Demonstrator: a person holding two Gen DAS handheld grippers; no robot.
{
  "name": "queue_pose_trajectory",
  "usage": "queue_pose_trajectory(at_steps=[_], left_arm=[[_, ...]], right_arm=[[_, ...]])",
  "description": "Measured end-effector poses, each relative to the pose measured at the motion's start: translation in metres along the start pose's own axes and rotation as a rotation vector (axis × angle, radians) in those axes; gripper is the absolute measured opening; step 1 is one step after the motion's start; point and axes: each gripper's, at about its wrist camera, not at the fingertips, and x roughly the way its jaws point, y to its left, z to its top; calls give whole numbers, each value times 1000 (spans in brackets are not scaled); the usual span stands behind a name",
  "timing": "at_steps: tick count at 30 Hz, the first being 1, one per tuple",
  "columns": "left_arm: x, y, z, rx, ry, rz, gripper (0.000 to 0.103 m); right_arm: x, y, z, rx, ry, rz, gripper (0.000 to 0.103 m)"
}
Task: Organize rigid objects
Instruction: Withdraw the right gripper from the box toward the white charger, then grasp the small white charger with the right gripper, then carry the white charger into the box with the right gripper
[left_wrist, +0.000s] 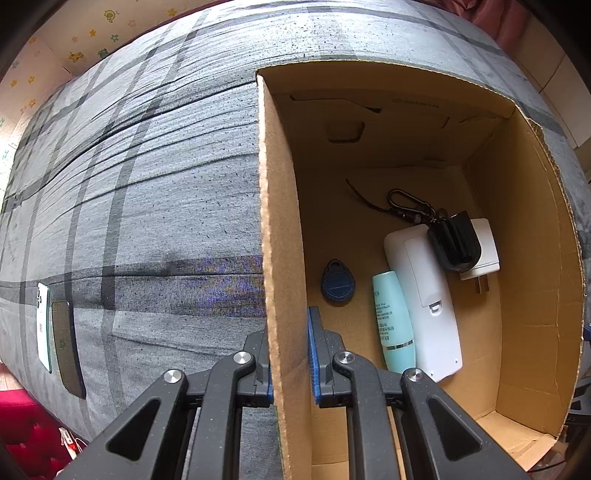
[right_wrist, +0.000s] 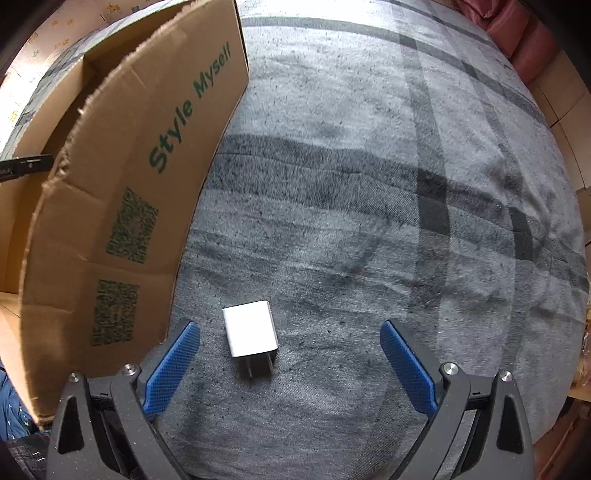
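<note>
My left gripper (left_wrist: 291, 332) is shut on the near left wall of an open cardboard box (left_wrist: 280, 206), one pad on each side of the wall. On the box floor lie a blue key fob (left_wrist: 338, 282), a mint tube (left_wrist: 393, 321), a white remote (left_wrist: 424, 299), a black clip on a keyring (left_wrist: 452, 240) and a white plug (left_wrist: 484, 254). In the right wrist view a white wall charger (right_wrist: 250, 328) lies on the grey plaid bedsheet (right_wrist: 369, 184), prongs toward the camera. My right gripper (right_wrist: 290, 326) is open just above it, fingers on either side, touching nothing.
The box's outer side (right_wrist: 122, 206), printed with green lettering and QR codes, stands just left of the charger. Two phones (left_wrist: 55, 332) lie on the sheet far left of the box. A red cushion (left_wrist: 22, 424) sits beyond the bed edge.
</note>
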Motion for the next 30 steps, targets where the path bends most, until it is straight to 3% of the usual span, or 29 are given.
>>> queue_pose_trajectory(at_steps=[9, 12, 16, 30], left_arm=[[-1, -1, 1, -8, 0, 2, 14], [-1, -1, 0, -8, -1, 4, 14], [0, -2, 0, -5, -1, 10, 14], [-2, -3, 1, -5, -2, 7, 14]], right_arm=[[20, 4, -5, -13, 42, 9, 95], [17, 6, -4, -19, 44, 15, 75], [15, 12, 1, -19, 61, 65, 28], [-7, 8, 29, 58, 52, 13, 29]])
